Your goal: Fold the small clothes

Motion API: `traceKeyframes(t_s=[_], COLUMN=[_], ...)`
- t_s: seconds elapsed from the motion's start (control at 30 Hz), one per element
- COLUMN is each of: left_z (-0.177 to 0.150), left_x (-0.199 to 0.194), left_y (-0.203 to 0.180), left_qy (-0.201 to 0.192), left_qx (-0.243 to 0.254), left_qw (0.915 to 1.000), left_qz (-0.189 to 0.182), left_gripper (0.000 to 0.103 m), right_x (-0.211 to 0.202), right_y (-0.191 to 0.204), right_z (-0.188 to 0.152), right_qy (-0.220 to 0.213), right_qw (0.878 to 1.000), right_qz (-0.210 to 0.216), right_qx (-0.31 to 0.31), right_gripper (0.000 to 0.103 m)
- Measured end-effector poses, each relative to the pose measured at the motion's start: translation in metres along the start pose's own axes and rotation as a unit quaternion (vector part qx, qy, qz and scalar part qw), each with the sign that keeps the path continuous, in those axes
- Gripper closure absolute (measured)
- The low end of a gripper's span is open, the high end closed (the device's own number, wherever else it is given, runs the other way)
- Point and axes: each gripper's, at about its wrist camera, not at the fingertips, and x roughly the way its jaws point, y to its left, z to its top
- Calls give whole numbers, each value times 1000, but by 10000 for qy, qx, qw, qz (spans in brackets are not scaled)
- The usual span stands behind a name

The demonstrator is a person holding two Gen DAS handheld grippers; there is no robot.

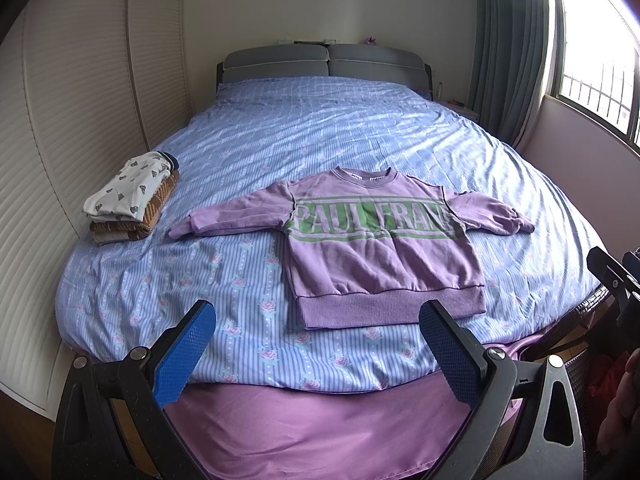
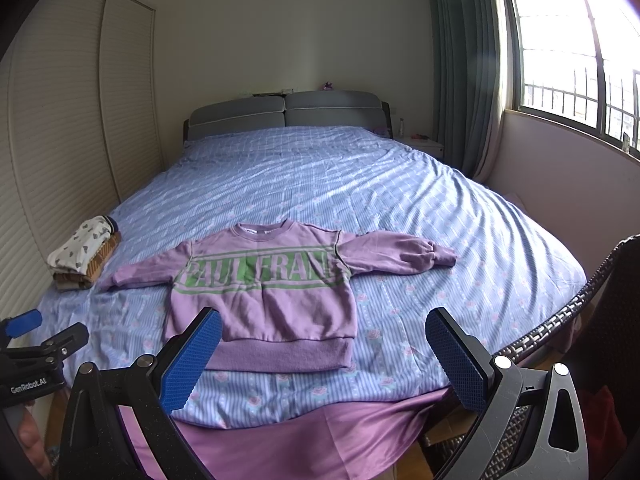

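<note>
Nearest, the left gripper point(image 1: 318, 322) and the right gripper point(image 2: 324, 330) each hang above the bed's near edge with both blue fingers spread wide, holding nothing. Just beyond them one purple sweatshirt point(image 1: 380, 256) lies flat and face up on the striped blue bedspread point(image 1: 320, 136), its two sleeves stretched out left and right, green lettering across the chest. Farther left, near the wardrobe, sits one stack of folded clothes point(image 1: 128, 200). Farthest, two grey headboard cushions point(image 1: 324, 62).

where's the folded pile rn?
Folded pile sits at the bed's left edge by the wardrobe doors, just left of the purple sweatshirt's sleeve; same in right wrist view.
</note>
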Motion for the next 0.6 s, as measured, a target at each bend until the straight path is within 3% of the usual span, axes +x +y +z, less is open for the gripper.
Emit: traceKeyframes(t_s=[0.6], left_z=[9], left_x=[-3], left_y=[-6], left_qy=[-11], left_qx=[38], left_qw=[10000], left_qz=[18], left_gripper=[0], right_x=[2], right_y=[-3], right_z=[7], right_qy=[-23], right_qw=[10000], right_qz=[-45], right_qx=[-14], right_gripper=[0])
